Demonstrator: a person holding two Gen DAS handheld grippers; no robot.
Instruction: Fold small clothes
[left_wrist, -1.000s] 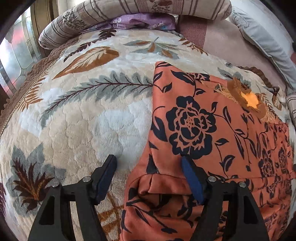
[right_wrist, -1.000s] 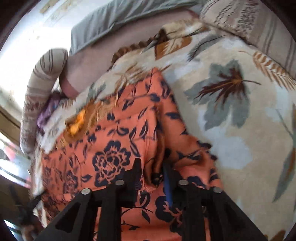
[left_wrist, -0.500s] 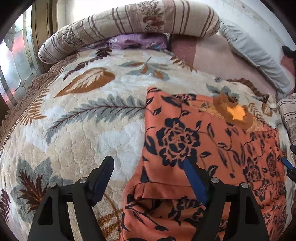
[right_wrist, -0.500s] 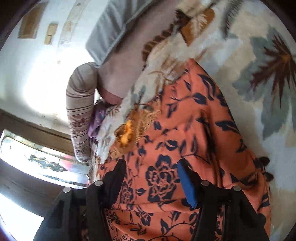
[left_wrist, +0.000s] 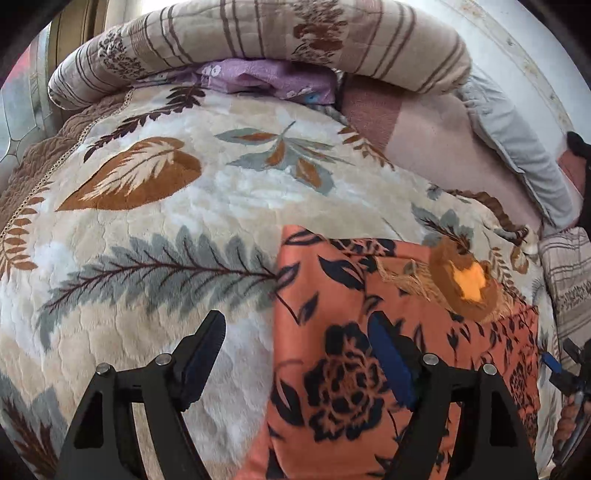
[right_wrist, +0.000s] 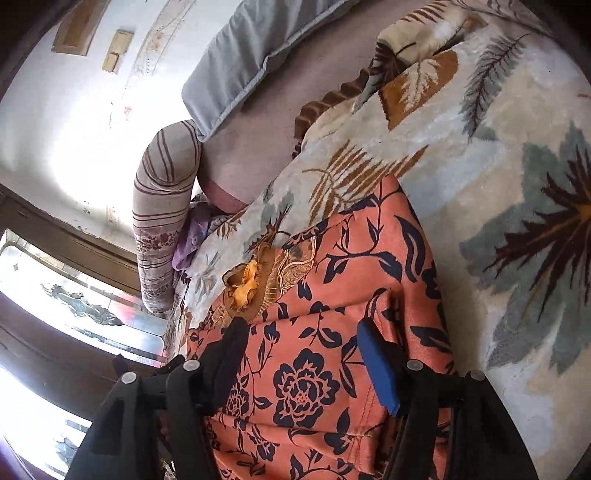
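An orange garment with dark floral print (left_wrist: 351, 362) lies folded flat on the leaf-patterned blanket (left_wrist: 155, 266). It has an embroidered brown and yellow patch (left_wrist: 469, 284). My left gripper (left_wrist: 295, 354) is open and empty, above the garment's left edge. In the right wrist view the same garment (right_wrist: 332, 332) fills the lower middle. My right gripper (right_wrist: 303, 354) is open and empty above it. The right gripper's blue tip shows in the left wrist view (left_wrist: 554, 363) at the garment's far right edge.
A striped bolster (left_wrist: 295, 40) and a purple cloth (left_wrist: 266, 79) lie at the bed's far end. A grey pillow (left_wrist: 517, 147) and pink sheet (left_wrist: 424, 140) lie at the back right. A window (right_wrist: 55, 295) is beside the bed.
My right gripper opened and let go of the garment fold, then lifted away. My left gripper, open throughout, rose and pulled back from the garment.
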